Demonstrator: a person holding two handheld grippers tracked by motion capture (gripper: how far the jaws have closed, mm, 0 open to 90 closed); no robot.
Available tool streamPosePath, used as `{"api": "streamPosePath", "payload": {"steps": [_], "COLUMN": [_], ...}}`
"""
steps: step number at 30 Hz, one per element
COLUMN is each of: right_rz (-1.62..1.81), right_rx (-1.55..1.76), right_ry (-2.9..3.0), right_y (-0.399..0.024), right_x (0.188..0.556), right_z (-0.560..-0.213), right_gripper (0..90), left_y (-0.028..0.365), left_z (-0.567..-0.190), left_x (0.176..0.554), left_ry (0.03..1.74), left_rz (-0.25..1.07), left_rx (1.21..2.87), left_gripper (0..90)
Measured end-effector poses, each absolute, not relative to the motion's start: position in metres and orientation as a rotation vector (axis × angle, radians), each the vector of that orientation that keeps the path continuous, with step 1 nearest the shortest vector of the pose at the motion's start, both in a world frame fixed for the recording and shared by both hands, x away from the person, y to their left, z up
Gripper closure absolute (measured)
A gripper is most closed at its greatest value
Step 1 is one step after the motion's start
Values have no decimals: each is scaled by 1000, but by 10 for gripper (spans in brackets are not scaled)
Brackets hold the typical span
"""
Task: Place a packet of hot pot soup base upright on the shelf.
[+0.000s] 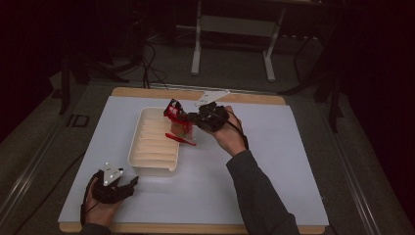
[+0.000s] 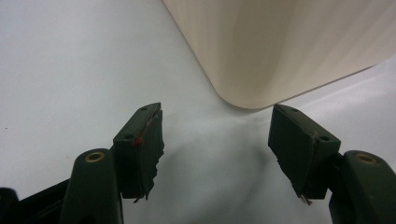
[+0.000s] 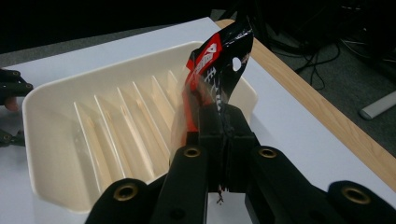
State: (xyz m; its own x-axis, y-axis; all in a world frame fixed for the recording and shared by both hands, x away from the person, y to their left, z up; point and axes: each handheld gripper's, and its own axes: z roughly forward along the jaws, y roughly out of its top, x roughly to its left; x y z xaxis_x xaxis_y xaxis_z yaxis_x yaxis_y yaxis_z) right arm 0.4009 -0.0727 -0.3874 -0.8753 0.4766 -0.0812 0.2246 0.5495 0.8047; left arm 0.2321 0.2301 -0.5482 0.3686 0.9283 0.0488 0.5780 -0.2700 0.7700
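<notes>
One white table (image 1: 274, 161), dark room.

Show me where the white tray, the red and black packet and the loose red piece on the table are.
white tray (image 1: 138, 155), high view, on its near left rim.
red and black packet (image 3: 215, 56), right gripper view, on its printed top.
loose red piece (image 1: 180, 139), high view, on its middle.

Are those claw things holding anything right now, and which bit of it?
The right gripper pinches a red and black plastic packet by its lower part, above the cream tray. The left gripper is open, holding nothing.
</notes>
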Motion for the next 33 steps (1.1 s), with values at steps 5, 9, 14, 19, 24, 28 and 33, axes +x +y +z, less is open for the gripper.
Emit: {"api": "streamPosePath", "payload": {"steps": [5,9,14,19,24,28,33], "right_rz": [1234,1252,1257,1216,1200,1183,1189], "right_rx": [569,567,549,523,525,523,510], "right_ry": [2503,2508,2505,2500,2490,2492,2503], "right_y": [-64,-57,-52,-50,-52,-53,-49], "right_x": [404,409,412,412,413,414,413], "right_z": [-389,-392,-393,-389,-388,-389,-391], "right_gripper": [885,885,885,885,885,885,885], "left_y": [230,230,230,230,230,230,230], "left_z": [-548,-548,-548,-548,-548,-548,-548], "left_x": [232,232,232,232,232,232,232], "left_ry": [1300,1300,1299,1300,1299,1299,1300], "left_rz": [670,669,668,667,667,668,667], "left_rx": [1964,1963,1962,1960,1962,1964,1963], "left_gripper": [356,355,355,355,355,355,356]}}
